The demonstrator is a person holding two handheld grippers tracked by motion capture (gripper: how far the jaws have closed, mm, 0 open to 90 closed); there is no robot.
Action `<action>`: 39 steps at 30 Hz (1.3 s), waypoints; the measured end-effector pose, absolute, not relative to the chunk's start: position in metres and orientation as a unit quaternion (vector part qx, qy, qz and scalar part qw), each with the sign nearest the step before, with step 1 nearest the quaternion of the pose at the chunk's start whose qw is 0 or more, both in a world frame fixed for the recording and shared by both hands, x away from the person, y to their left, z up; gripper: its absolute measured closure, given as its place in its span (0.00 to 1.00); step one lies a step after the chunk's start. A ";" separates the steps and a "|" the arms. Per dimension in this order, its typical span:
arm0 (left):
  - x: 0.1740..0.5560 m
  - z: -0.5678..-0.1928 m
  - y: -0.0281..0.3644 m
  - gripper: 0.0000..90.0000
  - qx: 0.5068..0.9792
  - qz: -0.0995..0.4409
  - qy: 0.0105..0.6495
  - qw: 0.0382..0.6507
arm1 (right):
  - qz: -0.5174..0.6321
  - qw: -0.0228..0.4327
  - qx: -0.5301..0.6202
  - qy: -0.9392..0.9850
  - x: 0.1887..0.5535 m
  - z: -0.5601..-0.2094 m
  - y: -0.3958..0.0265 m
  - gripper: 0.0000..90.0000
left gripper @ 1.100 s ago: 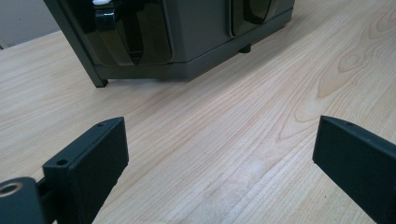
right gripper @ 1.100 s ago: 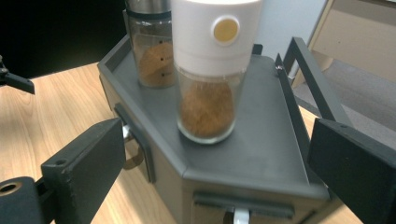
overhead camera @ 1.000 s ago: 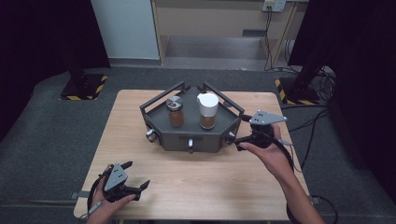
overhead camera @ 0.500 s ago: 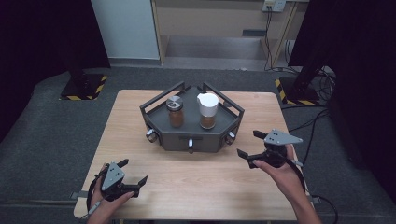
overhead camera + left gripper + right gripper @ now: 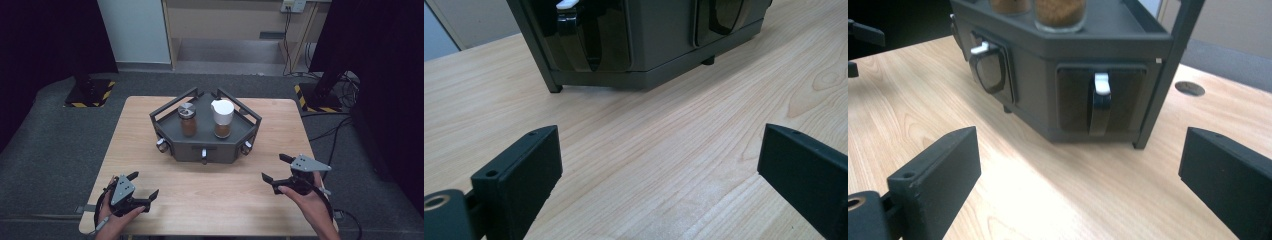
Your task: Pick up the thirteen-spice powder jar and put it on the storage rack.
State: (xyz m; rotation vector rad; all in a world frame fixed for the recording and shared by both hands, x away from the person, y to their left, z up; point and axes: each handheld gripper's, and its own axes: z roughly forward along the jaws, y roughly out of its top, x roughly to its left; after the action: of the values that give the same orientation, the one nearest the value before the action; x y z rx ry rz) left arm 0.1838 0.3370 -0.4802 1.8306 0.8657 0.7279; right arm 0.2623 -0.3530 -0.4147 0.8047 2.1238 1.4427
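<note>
A dark grey six-sided rack (image 5: 186,150) stands mid-table with two jars of brown stuff upright on top: one with a silver lid (image 5: 187,119), one with a white lid (image 5: 222,117). My left gripper (image 5: 143,184) rests near the table's front left edge, open, nothing between its jaws, pointed at the rack. My right gripper (image 5: 273,167) is held at the front right, open and empty too. In the left gripper view the gripper (image 5: 659,150) faces the rack's lower wall (image 5: 659,30). In the right gripper view the gripper (image 5: 1080,155) faces a black, white-tipped latch (image 5: 1101,102) on the rack's side.
The rack carries similar latches on its other faces (image 5: 203,155). A round cable hole (image 5: 1190,88) sits in the tabletop behind the rack. Bare wood (image 5: 215,195) lies between the two grippers. Black stands with striped bases (image 5: 89,95) are on the floor beyond the table.
My right gripper has drawn back from beside the rack's right side toward the table's front right. The left gripper shifted only slightly. Jars and rack did not move.
</note>
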 end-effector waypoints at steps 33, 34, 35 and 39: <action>0.170 -0.482 0.338 0.04 0.726 0.315 0.379 0.479 | 0.535 0.252 0.352 0.725 0.209 -0.481 -0.377 0.03; 0.170 -0.482 0.337 0.04 0.727 0.315 0.377 0.480 | 0.538 0.251 0.353 0.723 0.209 -0.481 -0.378 0.03; 0.171 -0.482 0.337 0.04 0.727 0.315 0.376 0.480 | 0.539 0.251 0.353 0.722 0.208 -0.481 -0.378 0.03; 0.171 -0.481 0.336 0.04 0.730 0.314 0.371 0.480 | 0.538 0.250 0.350 0.725 0.208 -0.481 -0.376 0.03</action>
State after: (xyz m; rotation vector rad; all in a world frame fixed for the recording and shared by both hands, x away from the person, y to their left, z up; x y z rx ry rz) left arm 0.1709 0.3357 -0.4812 1.7810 0.9053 0.7671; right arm 0.2083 -0.3764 -0.4812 0.9537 1.9728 1.4656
